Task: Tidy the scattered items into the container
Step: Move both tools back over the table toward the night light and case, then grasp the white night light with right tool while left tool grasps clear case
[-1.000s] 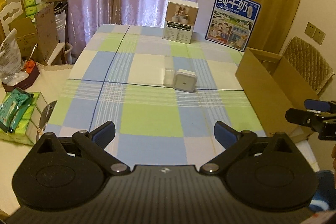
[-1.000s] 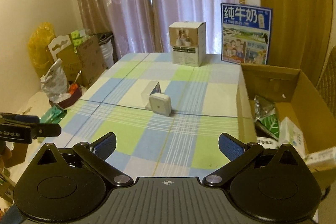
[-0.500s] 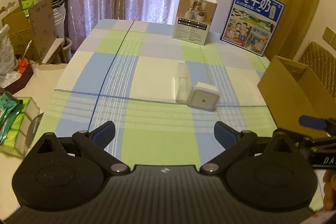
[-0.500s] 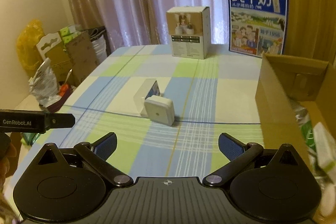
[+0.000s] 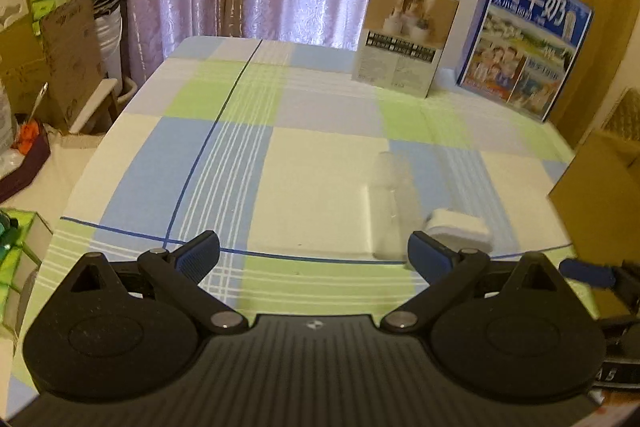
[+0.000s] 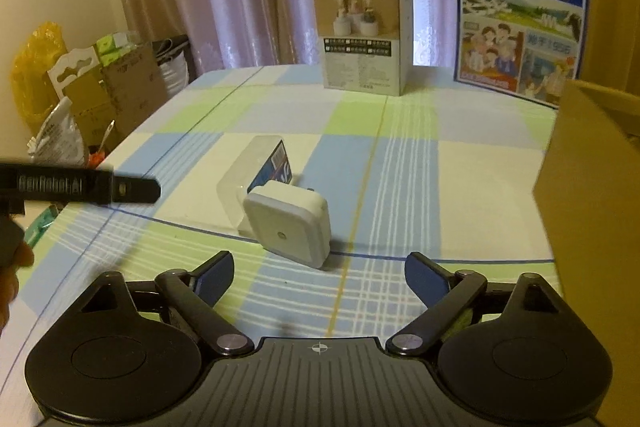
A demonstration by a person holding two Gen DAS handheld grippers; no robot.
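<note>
A small white square device [image 6: 289, 223] stands on the checked tablecloth, leaning against a clear plastic package [image 6: 256, 167] with a blue card inside. In the left wrist view the device [image 5: 460, 227] and the clear package [image 5: 390, 203] lie just beyond my right fingertip. The brown cardboard box [image 6: 588, 195] stands at the table's right edge and also shows in the left wrist view [image 5: 600, 195]. My left gripper [image 5: 314, 253] is open and empty, low over the table. My right gripper [image 6: 320, 275] is open and empty, just short of the white device.
A white product box [image 6: 364, 35] and a blue milk carton box [image 6: 520, 15] stand at the table's far end. Cardboard, bags and tissue packs [image 5: 60, 51] crowd the floor to the left. The left gripper's side [image 6: 80, 183] shows at the left of the right wrist view.
Both grippers have moved forward and lower toward the white device and clear package. The cardboard box has slid toward the right edge of both views. Both stay open.
</note>
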